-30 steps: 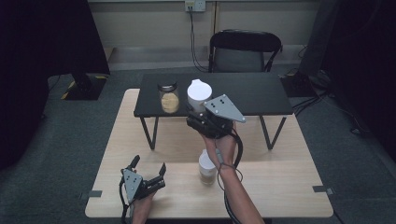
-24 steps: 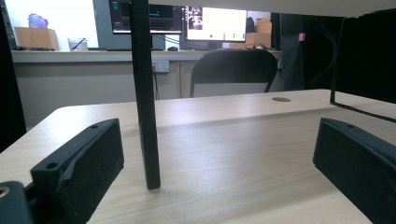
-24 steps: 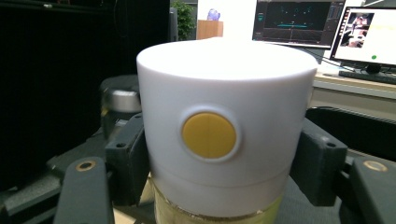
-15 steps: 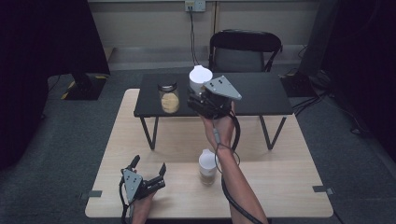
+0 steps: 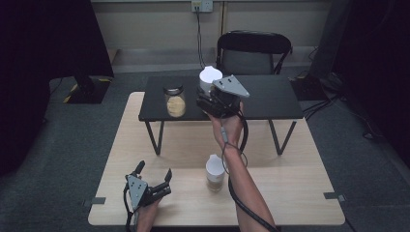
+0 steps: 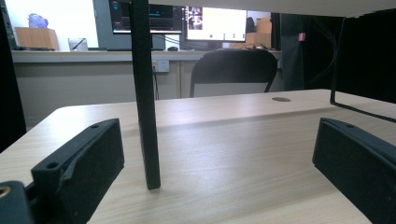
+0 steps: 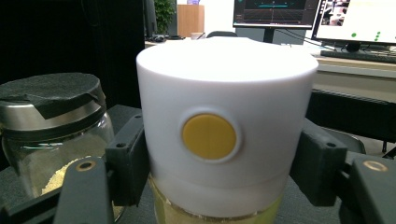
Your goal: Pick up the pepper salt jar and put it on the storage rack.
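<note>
My right gripper (image 5: 211, 93) is shut on a jar with a white lid (image 5: 211, 76), holding it over the black raised shelf (image 5: 270, 96). In the right gripper view the black pads press both sides of the white lid (image 7: 224, 93), which bears a yellow round mark, and yellowish contents show below it. A glass jar with a metal lid and black tape (image 5: 175, 100) stands on the shelf just left of it (image 7: 46, 130). My left gripper (image 5: 154, 170) rests open on the wooden table (image 5: 290, 183) at the front left, with nothing between its jaws (image 6: 217, 158).
A second white-lidded jar (image 5: 215, 171) stands on the wooden table beside my right forearm. A black shelf leg (image 6: 144, 93) rises just ahead of the left gripper. A black chair (image 5: 254, 50) stands behind the table.
My right gripper has carried the white-lidded jar farther back over the black shelf, toward the glass jar. The left gripper has stayed put.
</note>
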Tool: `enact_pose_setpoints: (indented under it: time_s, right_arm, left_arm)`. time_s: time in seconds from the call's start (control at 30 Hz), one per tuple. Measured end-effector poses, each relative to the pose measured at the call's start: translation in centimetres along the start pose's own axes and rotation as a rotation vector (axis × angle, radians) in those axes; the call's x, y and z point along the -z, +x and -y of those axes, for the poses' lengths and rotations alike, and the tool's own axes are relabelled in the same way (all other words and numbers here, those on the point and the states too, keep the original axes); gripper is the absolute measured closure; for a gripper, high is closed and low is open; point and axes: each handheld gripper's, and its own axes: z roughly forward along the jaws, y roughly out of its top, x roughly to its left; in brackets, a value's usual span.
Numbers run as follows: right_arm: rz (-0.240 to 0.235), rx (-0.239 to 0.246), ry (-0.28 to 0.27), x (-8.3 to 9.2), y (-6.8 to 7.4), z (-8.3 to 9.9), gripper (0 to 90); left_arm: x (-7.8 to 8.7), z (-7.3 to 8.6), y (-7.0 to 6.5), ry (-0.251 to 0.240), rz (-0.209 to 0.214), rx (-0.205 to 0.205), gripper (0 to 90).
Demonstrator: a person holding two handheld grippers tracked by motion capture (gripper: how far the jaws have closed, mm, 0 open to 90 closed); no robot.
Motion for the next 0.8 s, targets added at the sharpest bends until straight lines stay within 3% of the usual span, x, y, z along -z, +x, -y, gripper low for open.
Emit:
enact_pose_setpoints:
  time_s: [0.8]
  right_arm:
    - [0.000, -0.015, 0.017, -0.29, -0.11, 0.30, 30.0]
  left_arm:
    - [0.00, 0.00, -0.02, 0.000, -0.004, 0.000, 1.5]
